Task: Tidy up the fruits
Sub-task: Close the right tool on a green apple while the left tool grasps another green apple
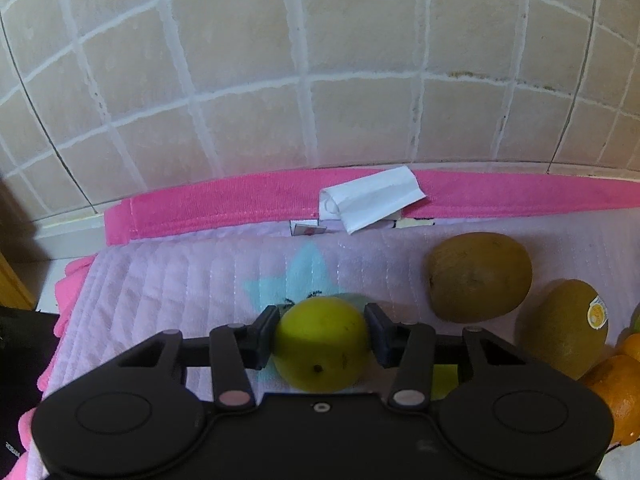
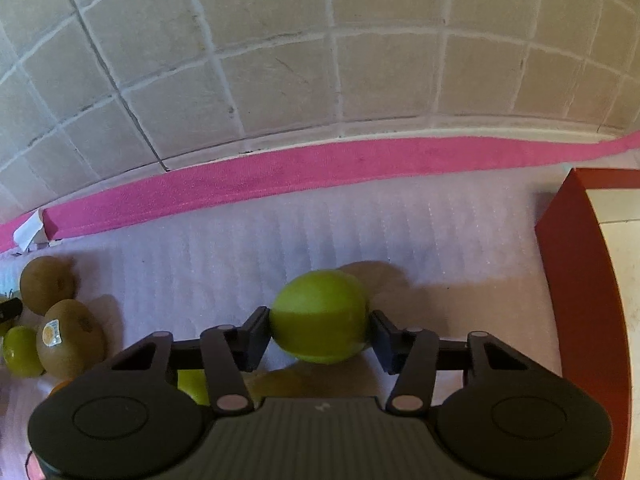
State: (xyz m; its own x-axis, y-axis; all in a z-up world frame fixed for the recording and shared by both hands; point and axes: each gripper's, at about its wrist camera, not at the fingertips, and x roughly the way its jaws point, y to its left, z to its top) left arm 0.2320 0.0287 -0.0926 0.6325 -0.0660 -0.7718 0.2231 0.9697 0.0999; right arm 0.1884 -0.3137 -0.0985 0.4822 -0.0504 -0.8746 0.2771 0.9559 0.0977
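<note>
Green fruit (image 1: pixel 322 344) smooth, round, pinched by left gripper (image 1: pixel 322 338), another (image 2: pixel 320 316) by right gripper (image 2: pixel 320 330)

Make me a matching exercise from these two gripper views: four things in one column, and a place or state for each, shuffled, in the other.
Things:
1. left gripper
2. stickered kiwi
3. white paper tag
4. red box

Places or states:
A. lies on the pink towel edge by the wall
B. stands at the right edge of the right wrist view
C. has a yellow-green fruit between its fingers
D. rests beside another kiwi

Pairs: 1-C, 2-D, 3-A, 4-B
</note>
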